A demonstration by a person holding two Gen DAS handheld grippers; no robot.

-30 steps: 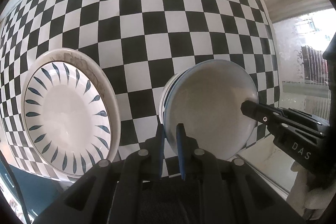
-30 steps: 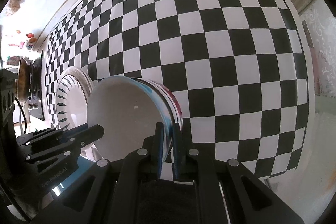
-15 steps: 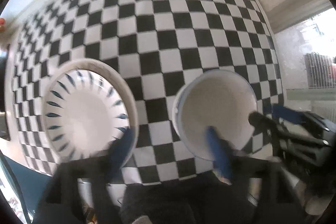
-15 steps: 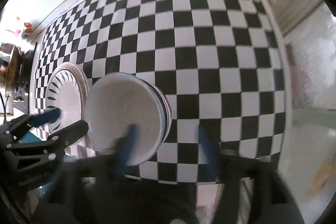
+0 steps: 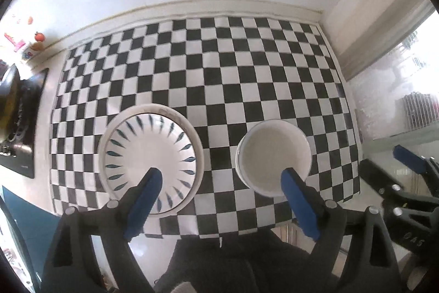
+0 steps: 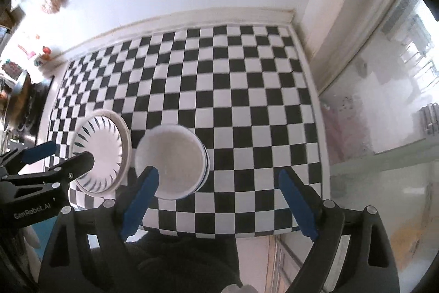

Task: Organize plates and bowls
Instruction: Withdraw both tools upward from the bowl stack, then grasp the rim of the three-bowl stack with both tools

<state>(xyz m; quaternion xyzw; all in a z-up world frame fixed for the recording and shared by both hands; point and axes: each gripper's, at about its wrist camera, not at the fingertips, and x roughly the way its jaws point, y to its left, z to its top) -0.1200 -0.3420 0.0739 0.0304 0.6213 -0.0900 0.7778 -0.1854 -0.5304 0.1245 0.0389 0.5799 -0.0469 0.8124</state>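
Observation:
A stack of white plates (image 5: pixel 149 155) with a blue leaf pattern on the top one sits at the front left of the checkered cloth (image 5: pixel 208 67). It also shows in the right wrist view (image 6: pixel 100 153). A stack of white bowls (image 5: pixel 274 155) stands to its right; the right wrist view shows it too (image 6: pixel 171 162). My left gripper (image 5: pixel 222 194) is open and empty, raised above and in front of both stacks. My right gripper (image 6: pixel 219 197) is open and empty, raised to the right of the bowls.
The black-and-white cloth (image 6: pixel 219 89) covers a counter against a white wall. A black stove (image 5: pixel 19 117) lies at the left edge. A window (image 6: pixel 397 89) is on the right. The counter's front edge is just below the stacks.
Both grippers were shut on the rim of the bowl stack, one on each side. They have opened, let go and drawn back and up. The bowls now rest on the cloth.

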